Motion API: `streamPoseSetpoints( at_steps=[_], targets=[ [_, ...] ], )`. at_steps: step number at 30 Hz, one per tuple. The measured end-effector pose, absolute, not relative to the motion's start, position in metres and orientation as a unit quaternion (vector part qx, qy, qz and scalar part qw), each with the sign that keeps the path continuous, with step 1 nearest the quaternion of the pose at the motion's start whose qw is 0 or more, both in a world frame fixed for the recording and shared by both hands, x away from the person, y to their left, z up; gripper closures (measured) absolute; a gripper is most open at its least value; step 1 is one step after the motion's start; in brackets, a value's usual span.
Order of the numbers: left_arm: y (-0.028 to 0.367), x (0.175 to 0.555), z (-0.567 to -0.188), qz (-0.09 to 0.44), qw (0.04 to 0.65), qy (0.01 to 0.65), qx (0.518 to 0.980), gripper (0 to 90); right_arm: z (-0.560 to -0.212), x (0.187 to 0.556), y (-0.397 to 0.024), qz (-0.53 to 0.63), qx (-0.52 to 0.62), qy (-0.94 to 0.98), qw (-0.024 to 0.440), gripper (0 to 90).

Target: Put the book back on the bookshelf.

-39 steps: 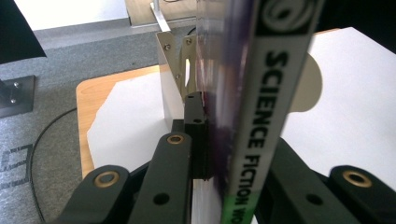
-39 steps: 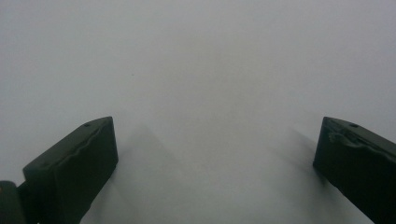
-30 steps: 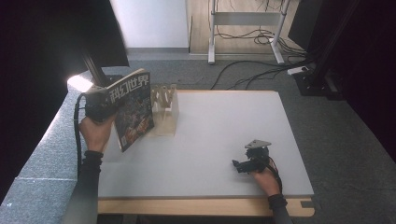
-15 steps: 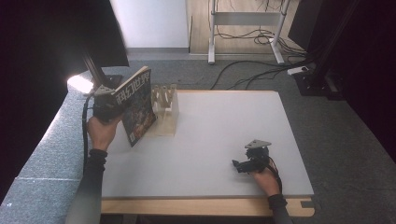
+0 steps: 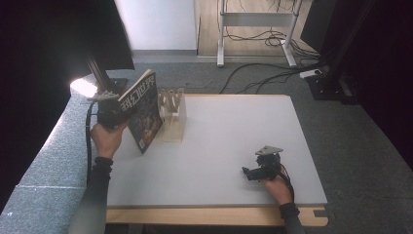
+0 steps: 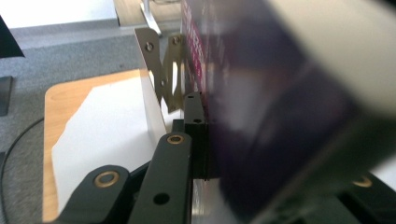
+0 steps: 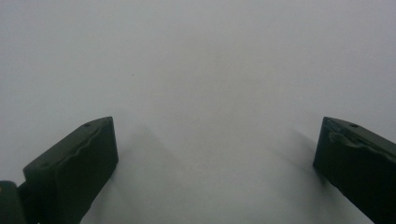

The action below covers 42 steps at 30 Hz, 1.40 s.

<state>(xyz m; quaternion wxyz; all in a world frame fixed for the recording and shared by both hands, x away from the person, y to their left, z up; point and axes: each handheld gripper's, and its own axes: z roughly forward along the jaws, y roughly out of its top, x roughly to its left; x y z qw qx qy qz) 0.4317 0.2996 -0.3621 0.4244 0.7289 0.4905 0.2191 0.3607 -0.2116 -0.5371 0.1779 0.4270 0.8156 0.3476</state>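
A dark-covered magazine (image 5: 143, 109) with white lettering is held up at the table's left edge, tilted nearly on edge, its right side close against a wooden slotted rack (image 5: 173, 117). My left gripper (image 5: 113, 114) is shut on the magazine's left side. In the left gripper view the blurred cover (image 6: 280, 116) sits against one black finger (image 6: 194, 126), with the rack's uprights (image 6: 161, 70) just behind. Whether the magazine touches the rack I cannot tell. My right gripper (image 5: 251, 173) rests low on the white tabletop at the front right, open (image 7: 215, 154) with nothing between its fingers.
The white table surface (image 5: 234, 131) has a wooden front edge (image 5: 214, 215). A grey padded ledge (image 5: 53, 161) runs along the left side. A bright lamp spot (image 5: 84, 87) and a dark monitor stand are at the back left. Cables lie on the floor behind the table.
The left hand has turned the magazine from cover facing up toward edge-on and brought it a little closer to the rack. The right gripper has not moved.
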Motion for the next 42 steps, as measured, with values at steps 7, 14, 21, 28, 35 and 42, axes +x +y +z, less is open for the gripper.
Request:
streamPoseSetpoints(
  at_steps=[7,14,21,28,35,42],
  targets=[
    [0.296,0.440,-0.369,0.229,0.426,0.496,0.721,82.2,-0.537,0.361,-0.212,0.348,0.427,0.815,0.178,0.0],
    [0.306,0.439,-0.372,0.233,0.425,0.498,0.719,74.0,-0.537,0.361,-0.212,0.348,0.427,0.816,0.178,0.0],
    [0.317,0.430,-0.370,0.238,0.442,0.490,0.713,46.3,-0.537,0.361,-0.211,0.348,0.427,0.815,0.179,0.0],
    [0.324,0.415,-0.366,0.224,0.447,0.473,0.725,32.1,-0.537,0.360,-0.211,0.348,0.427,0.815,0.179,0.0],
    [0.326,0.401,-0.363,0.220,0.452,0.460,0.732,17.3,-0.537,0.360,-0.211,0.348,0.426,0.815,0.180,0.0],
    [0.329,0.384,-0.357,0.214,0.455,0.459,0.732,14.7,-0.537,0.360,-0.211,0.348,0.427,0.815,0.180,0.0]
  ],
)
